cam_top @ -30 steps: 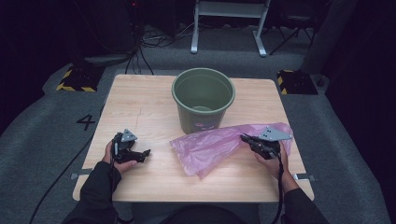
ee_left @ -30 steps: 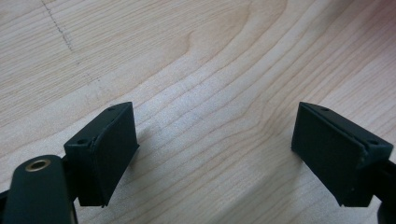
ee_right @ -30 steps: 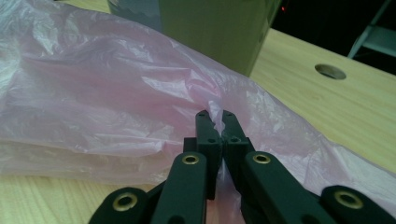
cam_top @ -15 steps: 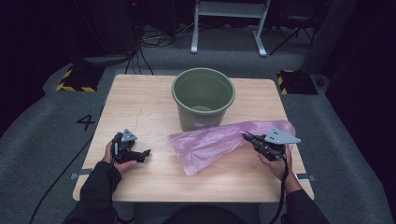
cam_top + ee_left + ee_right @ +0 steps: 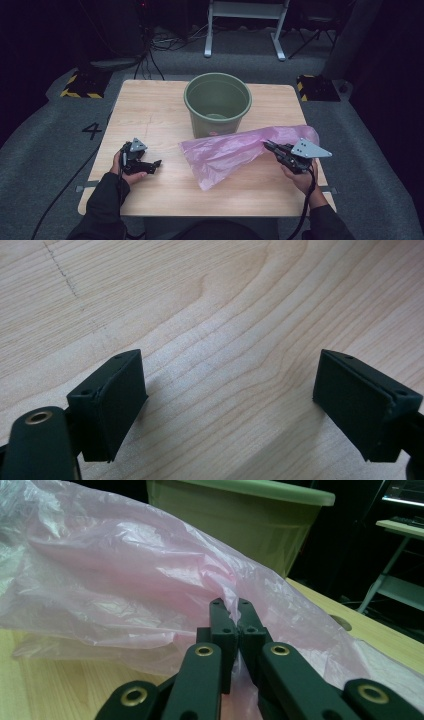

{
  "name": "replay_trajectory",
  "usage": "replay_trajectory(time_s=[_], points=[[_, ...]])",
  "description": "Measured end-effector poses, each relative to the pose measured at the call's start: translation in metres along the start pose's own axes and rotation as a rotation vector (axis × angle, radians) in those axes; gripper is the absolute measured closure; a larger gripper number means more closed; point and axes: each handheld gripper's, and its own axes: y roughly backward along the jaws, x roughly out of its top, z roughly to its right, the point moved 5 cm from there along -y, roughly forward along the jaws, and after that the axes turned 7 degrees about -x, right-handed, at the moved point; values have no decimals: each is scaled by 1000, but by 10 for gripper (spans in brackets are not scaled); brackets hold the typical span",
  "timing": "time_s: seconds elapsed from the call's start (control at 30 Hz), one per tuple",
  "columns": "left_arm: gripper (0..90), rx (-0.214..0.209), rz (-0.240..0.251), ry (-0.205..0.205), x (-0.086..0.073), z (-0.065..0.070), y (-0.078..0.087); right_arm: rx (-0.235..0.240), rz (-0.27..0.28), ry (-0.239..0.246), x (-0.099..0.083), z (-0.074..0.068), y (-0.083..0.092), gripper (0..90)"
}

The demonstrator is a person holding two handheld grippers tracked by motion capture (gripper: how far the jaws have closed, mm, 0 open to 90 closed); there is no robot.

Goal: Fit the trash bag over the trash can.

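The right gripper [image 5: 270,147] has its jaws clenched on the pink plastic bag [image 5: 235,152], which lies on the desk [image 5: 150,115] beside the green bucket [image 5: 217,102]. The left gripper [image 5: 152,164] rests released.

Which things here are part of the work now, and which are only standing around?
In use:
- pink plastic bag, pinched by the right gripper
- green bucket, right behind the bag
- left gripper, open over the bare table

Just around:
- metal stand on the floor
- yellow-black striped blocks
- floor cables
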Motion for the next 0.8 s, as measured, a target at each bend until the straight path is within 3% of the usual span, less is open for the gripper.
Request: replay_trajectory(time_s=[0.33,0.8], points=[[122,2,3,5,2,0,-3,-7,73,5,17,1,16,897],[122,2,3,6,2,0,-3,-15,122,24,38,2,15,897]])
